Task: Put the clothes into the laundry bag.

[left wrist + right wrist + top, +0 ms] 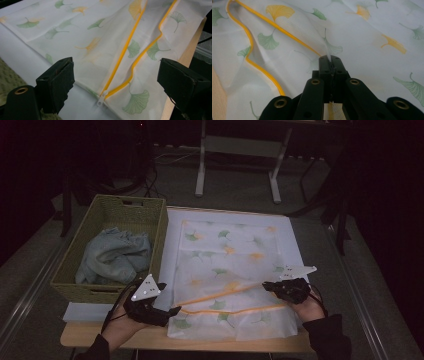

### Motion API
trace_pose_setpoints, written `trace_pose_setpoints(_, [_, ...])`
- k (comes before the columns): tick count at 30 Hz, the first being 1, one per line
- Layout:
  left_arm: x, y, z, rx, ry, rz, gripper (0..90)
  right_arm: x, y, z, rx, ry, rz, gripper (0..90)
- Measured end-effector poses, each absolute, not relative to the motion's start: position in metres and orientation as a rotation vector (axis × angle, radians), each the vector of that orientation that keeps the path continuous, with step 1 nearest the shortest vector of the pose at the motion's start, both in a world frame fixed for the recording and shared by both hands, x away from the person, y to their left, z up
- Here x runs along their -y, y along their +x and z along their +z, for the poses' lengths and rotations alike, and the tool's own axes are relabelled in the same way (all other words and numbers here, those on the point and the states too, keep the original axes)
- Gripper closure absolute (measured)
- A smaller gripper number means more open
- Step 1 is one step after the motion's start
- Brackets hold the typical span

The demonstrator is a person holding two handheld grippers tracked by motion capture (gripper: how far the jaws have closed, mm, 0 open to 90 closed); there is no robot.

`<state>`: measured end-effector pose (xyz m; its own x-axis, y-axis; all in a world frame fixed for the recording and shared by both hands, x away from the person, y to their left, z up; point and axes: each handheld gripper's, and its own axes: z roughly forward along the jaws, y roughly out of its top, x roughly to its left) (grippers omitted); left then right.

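Observation:
A white mesh bag printed with green and yellow ginkgo leaves lies flat on the table. Its orange zipper is unzipped, and the two edges gape apart toward the right. In the left gripper view the white zipper pull rests at the closed end, between my spread jaws. My left gripper is open at the bag's near left corner. My right gripper is shut on the bag's upper fabric beside the zipper edge, lifting a fold.
A woven green basket holding a crumpled light blue cloth stands left of the bag. A white sheet covers the wooden table. A white table frame stands on the floor beyond.

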<state>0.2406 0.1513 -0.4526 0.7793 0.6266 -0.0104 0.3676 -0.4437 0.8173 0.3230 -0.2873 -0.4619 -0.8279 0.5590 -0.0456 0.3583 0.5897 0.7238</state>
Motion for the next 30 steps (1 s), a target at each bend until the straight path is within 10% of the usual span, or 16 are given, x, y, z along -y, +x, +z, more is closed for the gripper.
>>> trace_pose_setpoints(30, [-0.265, 0.279, -0.401, -0.881, 2.056, 0.495, 21.6, 0.282, 0.322, -0.455, -2.545, 0.732, 1.096, 89.2])
